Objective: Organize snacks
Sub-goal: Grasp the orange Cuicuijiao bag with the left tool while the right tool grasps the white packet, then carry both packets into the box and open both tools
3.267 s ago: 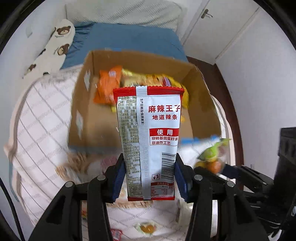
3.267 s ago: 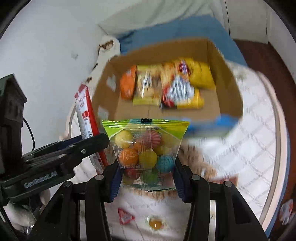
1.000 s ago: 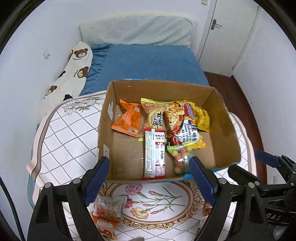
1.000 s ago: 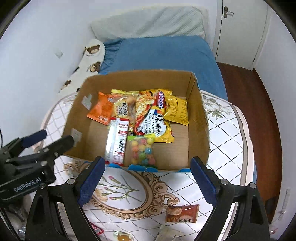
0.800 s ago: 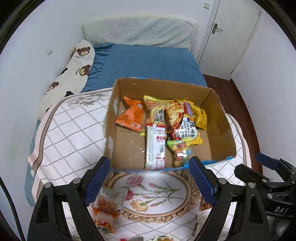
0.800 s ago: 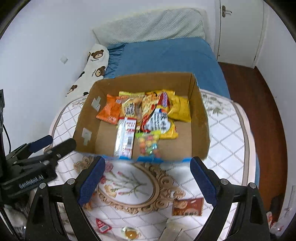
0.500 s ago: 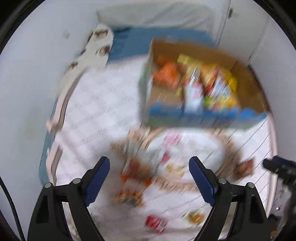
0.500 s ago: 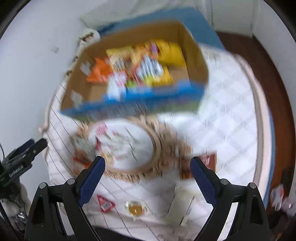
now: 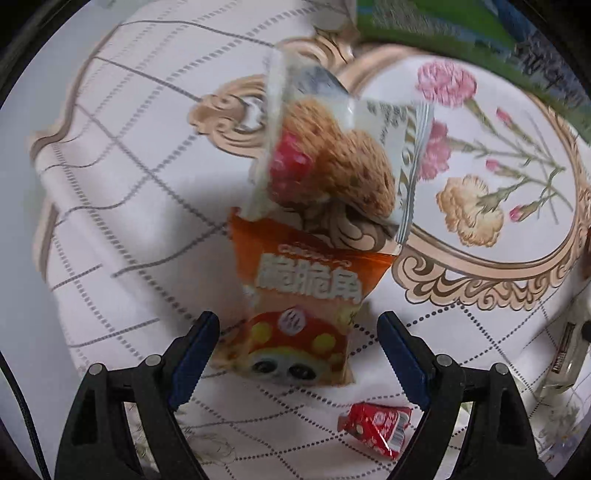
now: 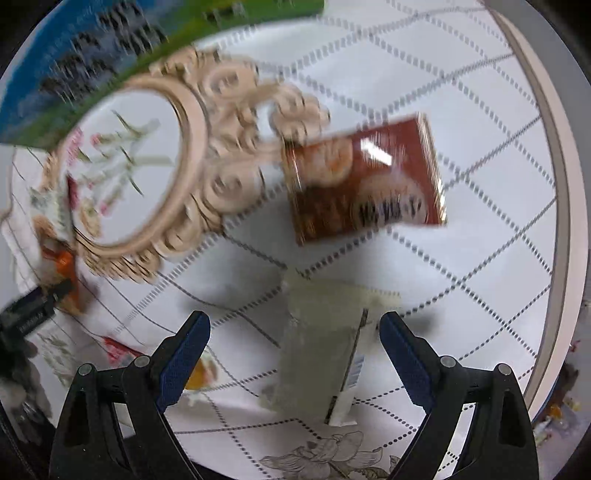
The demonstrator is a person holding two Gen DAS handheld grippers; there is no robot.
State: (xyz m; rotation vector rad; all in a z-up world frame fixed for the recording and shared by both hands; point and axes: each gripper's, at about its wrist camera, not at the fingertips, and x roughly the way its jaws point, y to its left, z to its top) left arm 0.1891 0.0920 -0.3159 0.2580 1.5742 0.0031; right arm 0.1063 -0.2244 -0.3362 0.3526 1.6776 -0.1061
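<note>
My left gripper (image 9: 297, 326) is open, its jaws wide on either side of an orange snack packet (image 9: 301, 306) lying on the tablecloth. A clear packet with brown cakes (image 9: 332, 162) lies just beyond it, overlapping its top. My right gripper (image 10: 295, 328) is open over a pale whitish packet (image 10: 321, 343) that lies between its jaws. A dark red biscuit packet (image 10: 365, 177) lies further ahead. The snack box's blue-green outer wall (image 10: 92, 62) fills the top left of the right wrist view; it also shows in the left wrist view (image 9: 443, 22).
A small red sweet wrapper (image 9: 376, 424) lies near my left gripper's right finger. An orange jelly cup (image 10: 201, 373) and a small red wrapper (image 10: 118, 349) lie left of my right gripper. The round table's edge (image 10: 561, 184) curves at right.
Both grippers have dropped from above the box down close to the tablecloth. Each now straddles a loose packet. Earlier they let go of the spicy strip packet and candy bag into the box.
</note>
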